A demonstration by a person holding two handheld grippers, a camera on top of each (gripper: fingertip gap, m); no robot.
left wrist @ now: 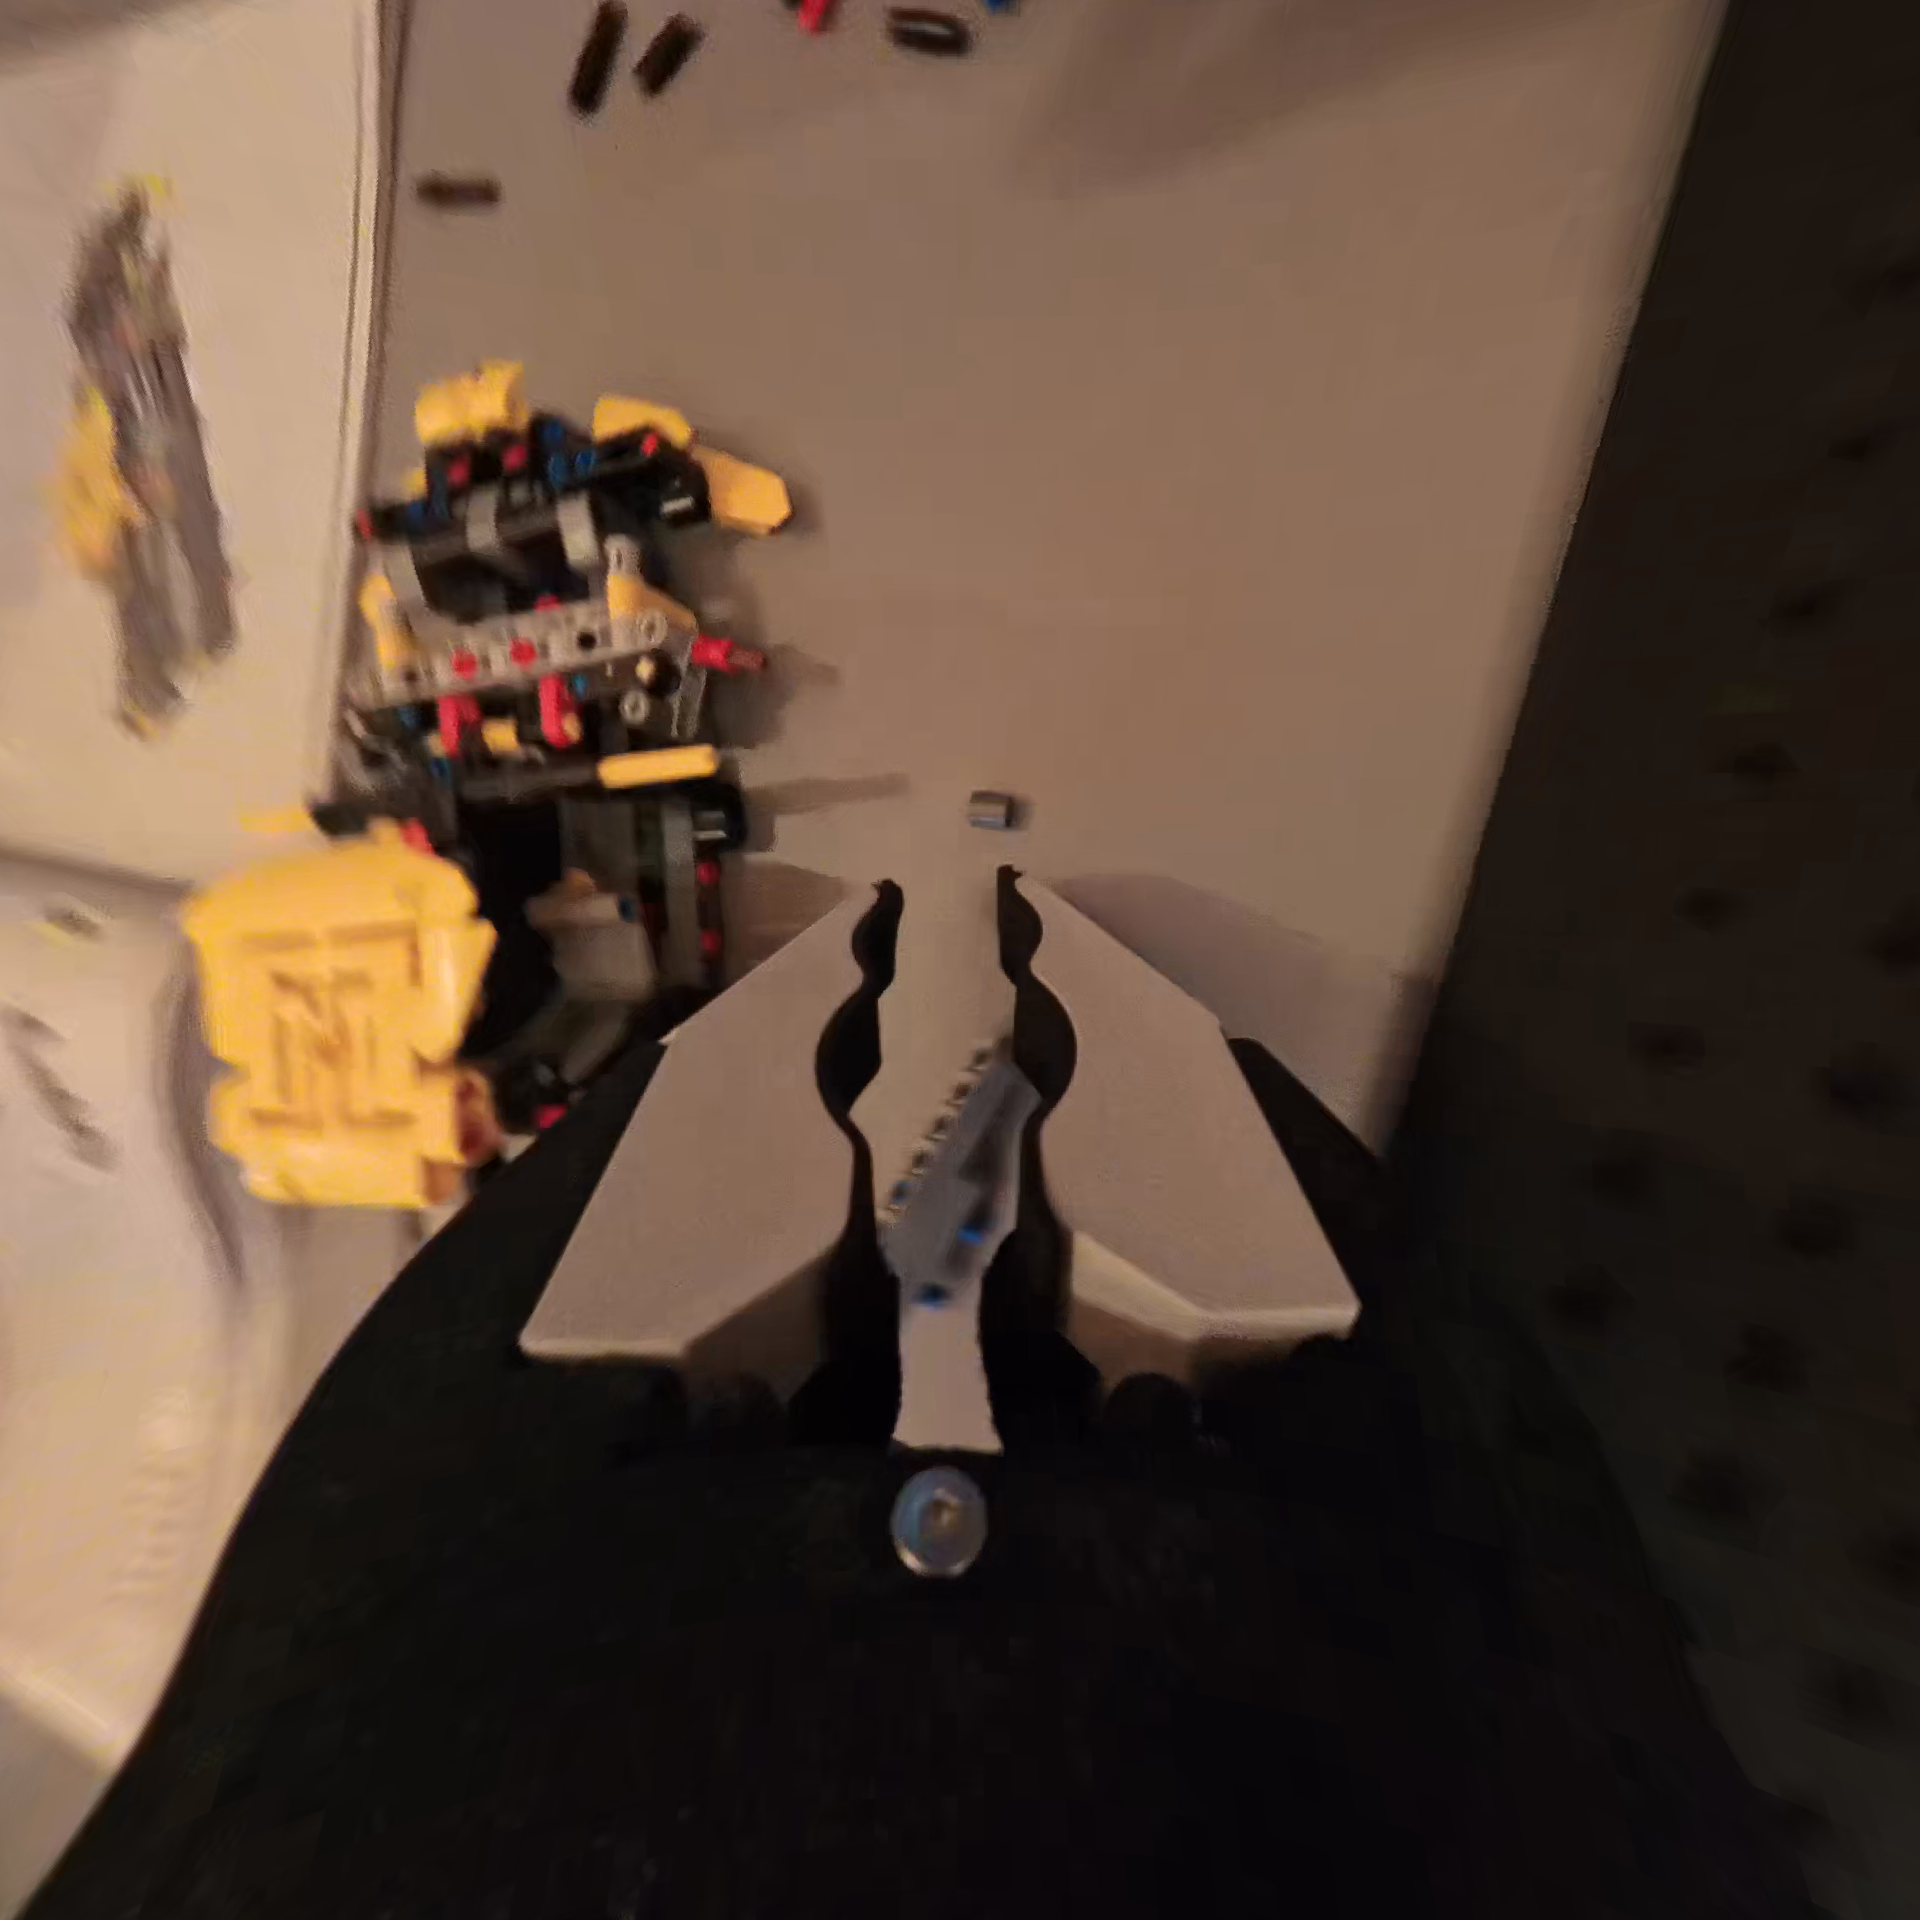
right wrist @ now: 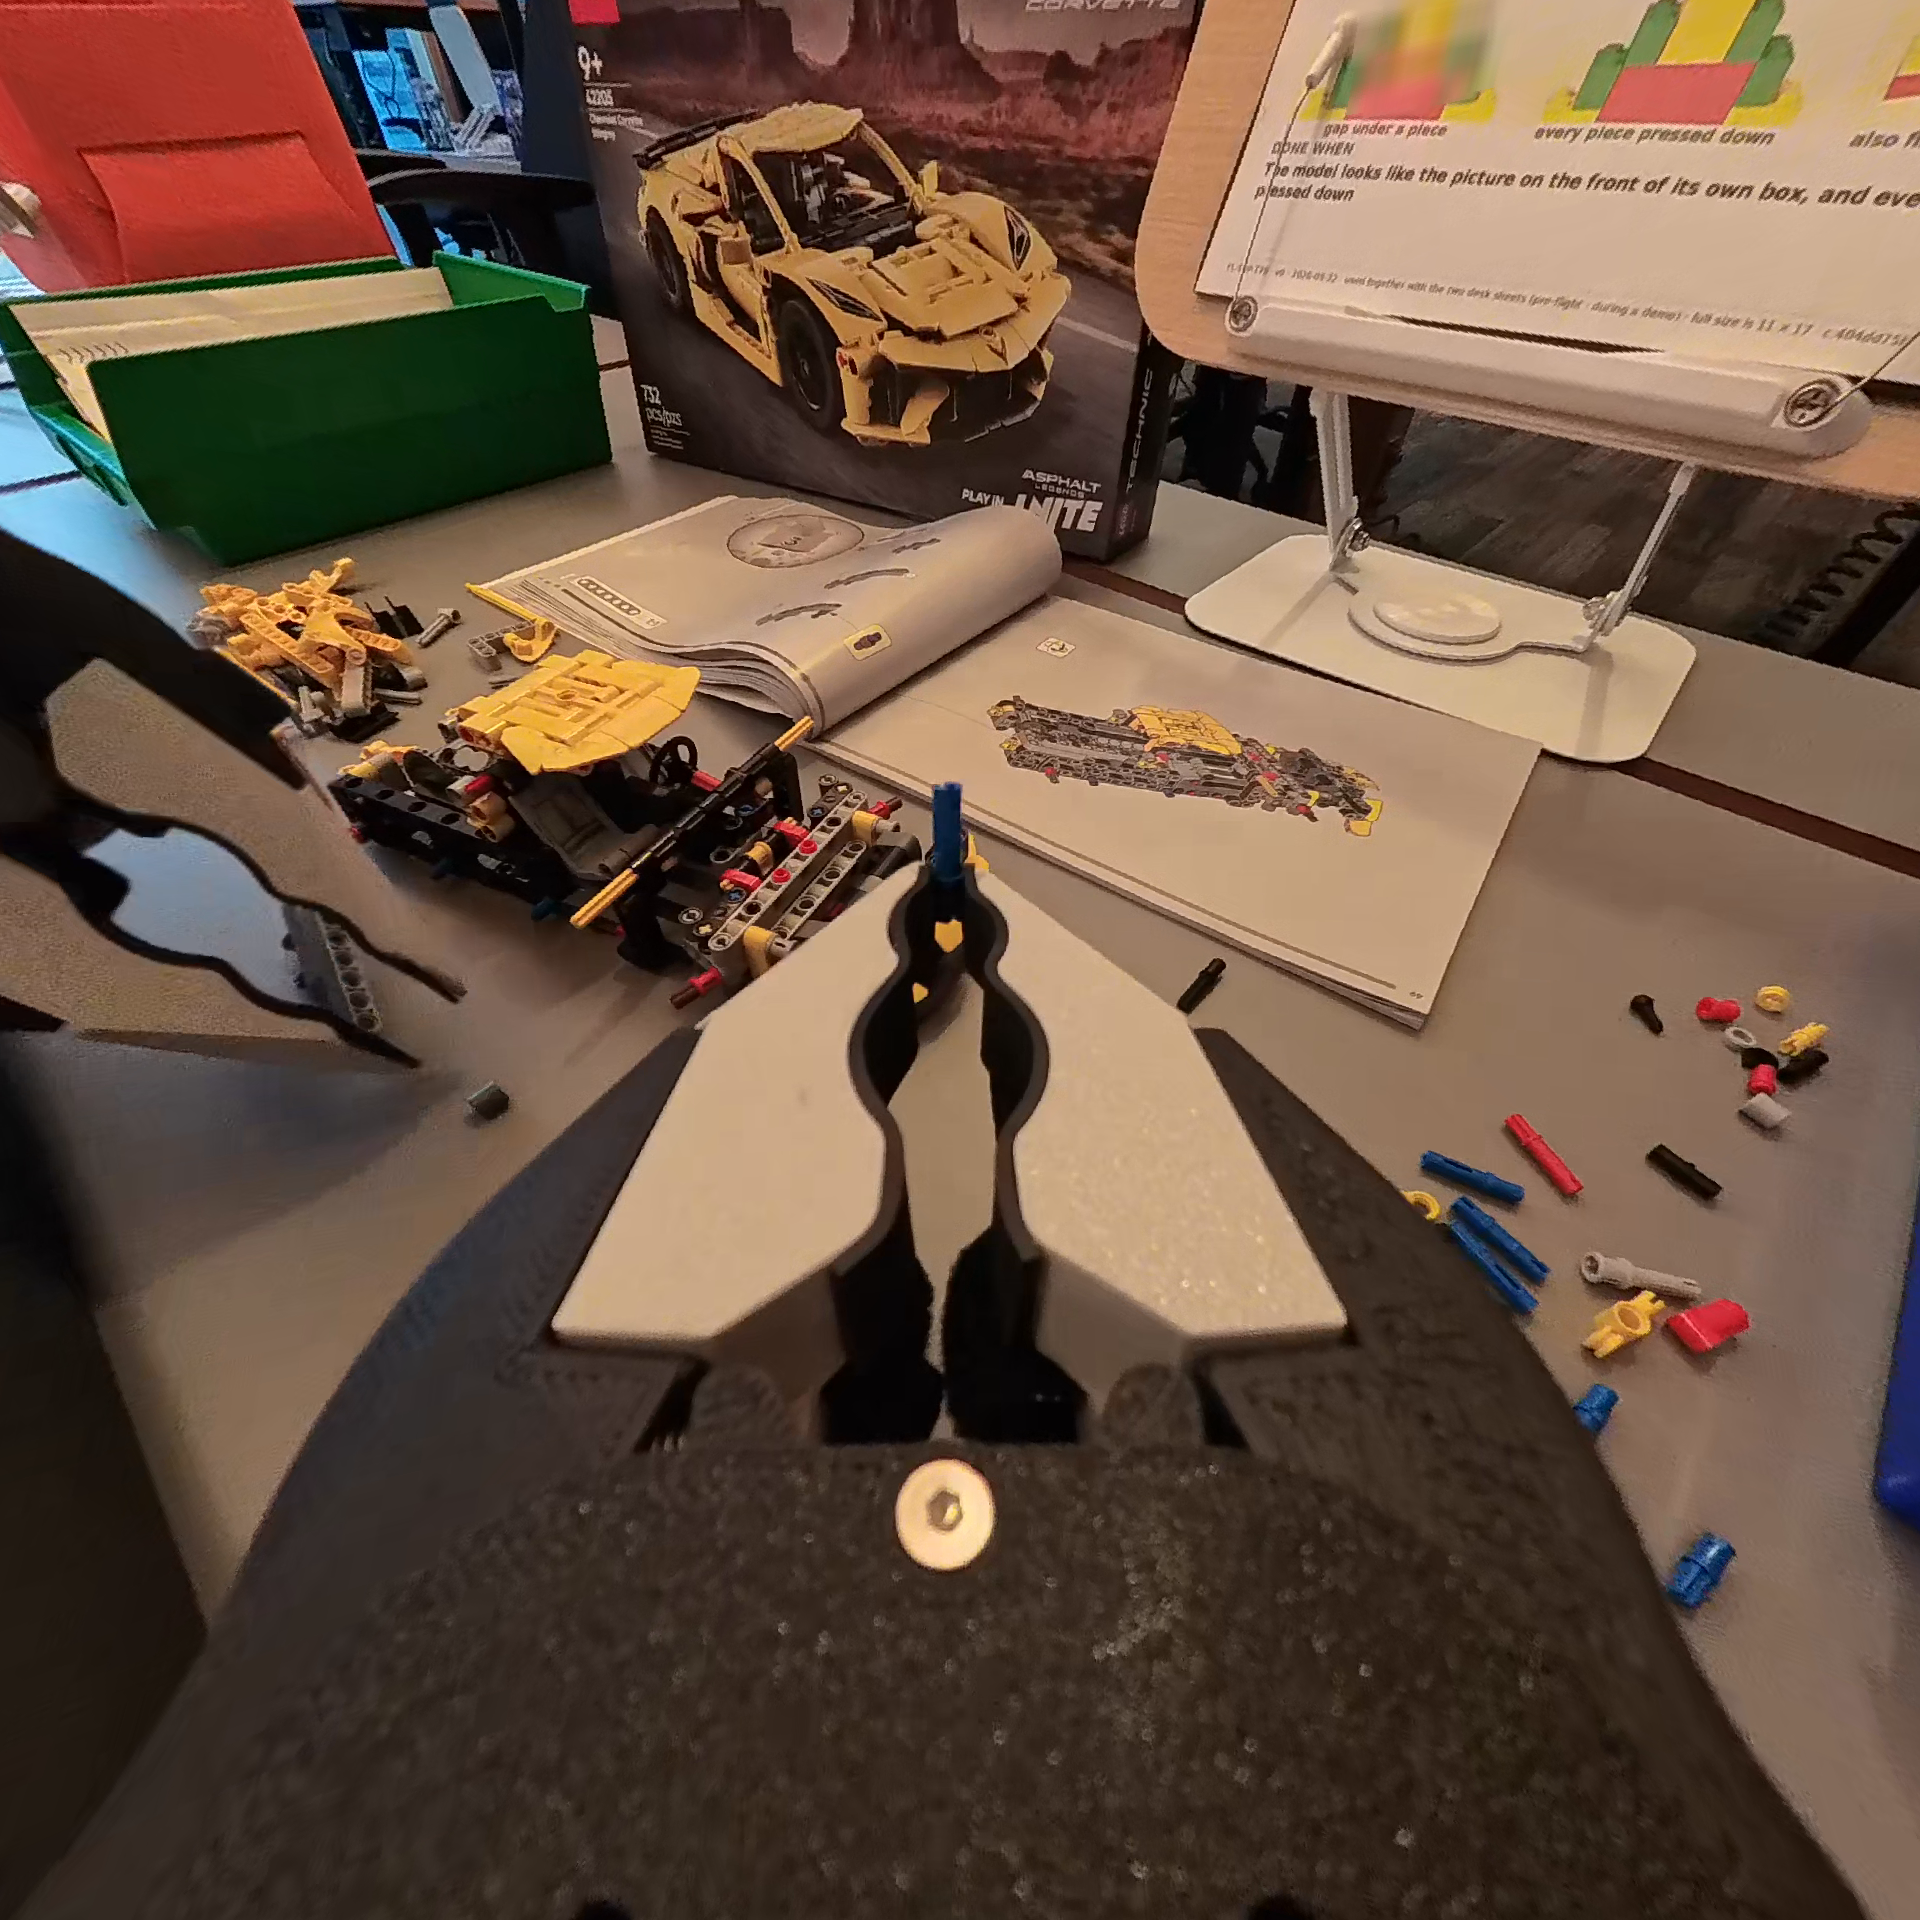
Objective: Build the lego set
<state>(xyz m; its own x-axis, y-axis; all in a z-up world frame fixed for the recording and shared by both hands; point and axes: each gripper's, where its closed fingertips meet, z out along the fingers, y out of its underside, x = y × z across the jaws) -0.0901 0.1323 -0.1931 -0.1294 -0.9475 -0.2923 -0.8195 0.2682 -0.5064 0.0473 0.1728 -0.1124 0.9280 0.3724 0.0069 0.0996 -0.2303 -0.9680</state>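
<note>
The partly built car model (right wrist: 623, 810), black and grey with a yellow roof panel, lies on the grey table; it also shows blurred in the left wrist view (left wrist: 551, 665). My right gripper (right wrist: 945, 883) is shut on a blue pin (right wrist: 945, 826) that sticks up past its tips, just in front of the model's near end. My left gripper (left wrist: 945, 883) is shut on a grey beam (left wrist: 961, 1164) with blue pins, gripped deep between the fingers. It shows in the right wrist view (right wrist: 260, 935) at the left, beside the model. A small grey bush (left wrist: 994, 808) lies just ahead of its tips.
An open instruction booklet (right wrist: 1195, 790) lies behind the model, with the set's box (right wrist: 883, 260), a green bin (right wrist: 343, 416) and a white document stand (right wrist: 1455, 623) farther back. A yellow parts pile (right wrist: 301, 634) sits at the left. Loose pins (right wrist: 1558, 1195) are scattered right. My hands' fingertips stand some 15 cm from each other.
</note>
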